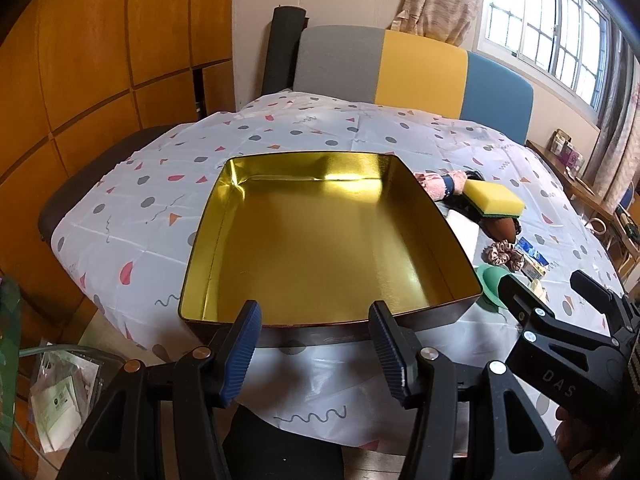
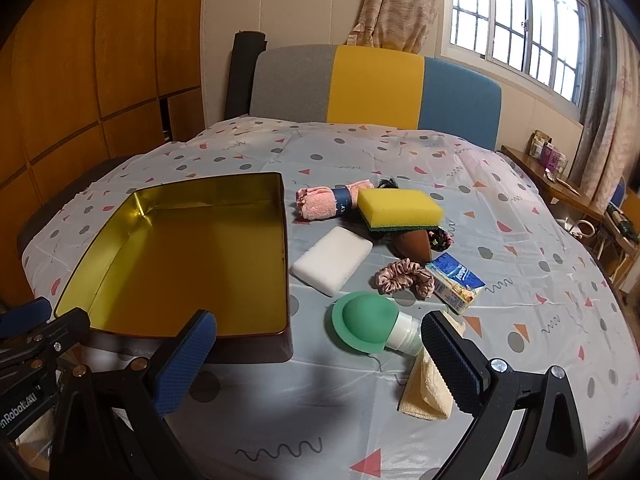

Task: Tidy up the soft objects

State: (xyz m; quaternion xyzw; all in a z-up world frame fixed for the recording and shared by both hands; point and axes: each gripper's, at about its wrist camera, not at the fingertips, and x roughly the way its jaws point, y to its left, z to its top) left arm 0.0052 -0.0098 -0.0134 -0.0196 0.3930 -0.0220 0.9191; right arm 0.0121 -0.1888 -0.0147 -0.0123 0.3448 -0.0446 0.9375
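While both grippers hang over the near edge of the table (image 2: 520, 208), neither grasps anything. The left gripper (image 1: 314, 344) has its fingers spread apart with nothing between them, and just beyond its fingertips lies the open tin (image 1: 328, 236), its gold inside bare. The right gripper (image 2: 320, 356) is also released, fingers wide. Just ahead of its right finger (image 2: 450, 364) lie a green silicone cup (image 2: 362, 322) and a folded cream cloth (image 2: 426, 394), the cloth partly hidden behind that finger. Farther ahead lie a white sponge (image 2: 332, 260), a yellow sponge (image 2: 398, 208), a pink rolled towel (image 2: 320, 202), a pink scrunchie (image 2: 404, 276) and a tissue pack (image 2: 454, 280).
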